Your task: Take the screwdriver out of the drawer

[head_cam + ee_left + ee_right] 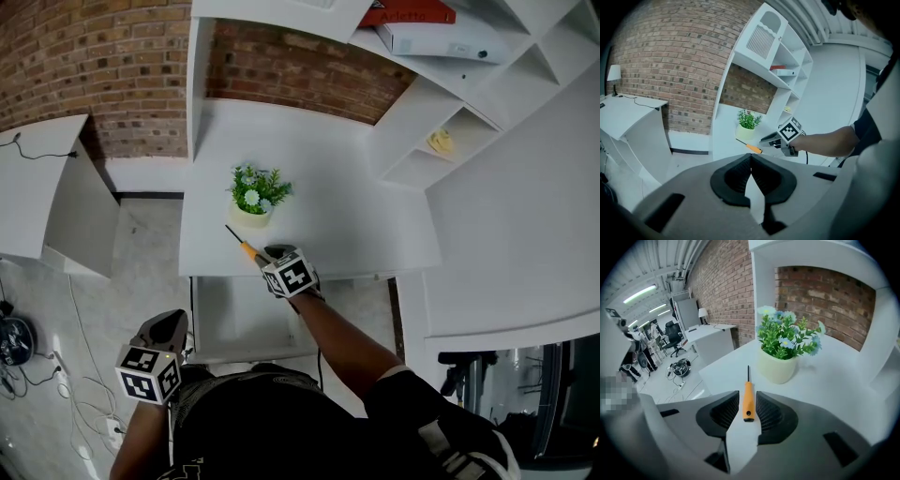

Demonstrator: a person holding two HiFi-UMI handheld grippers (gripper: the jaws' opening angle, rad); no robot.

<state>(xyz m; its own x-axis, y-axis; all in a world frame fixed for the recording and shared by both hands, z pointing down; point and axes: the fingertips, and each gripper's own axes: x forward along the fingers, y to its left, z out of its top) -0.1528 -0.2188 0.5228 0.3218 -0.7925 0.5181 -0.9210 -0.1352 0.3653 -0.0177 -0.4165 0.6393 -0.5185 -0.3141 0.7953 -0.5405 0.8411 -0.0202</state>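
Observation:
An orange-handled screwdriver [246,247] lies flat on the white desk top [328,211], its thin shaft pointing toward a potted plant [258,195]. My right gripper [267,256] hovers just above the handle end, open. In the right gripper view the screwdriver [748,401] shows between the jaws with a gap on each side, resting on the desk. My left gripper [172,323] hangs low at the left beside the open white drawer [239,319]; its jaws meet at the tips [751,158] with nothing between them. The left gripper view also shows the screwdriver [753,148] and the right gripper [768,139].
The plant pot [780,366] stands close beyond the screwdriver tip. White shelves [469,112] rise at the right with a red book and a box on top. A second white desk [37,187] stands at the left. Cables [56,375] lie on the floor.

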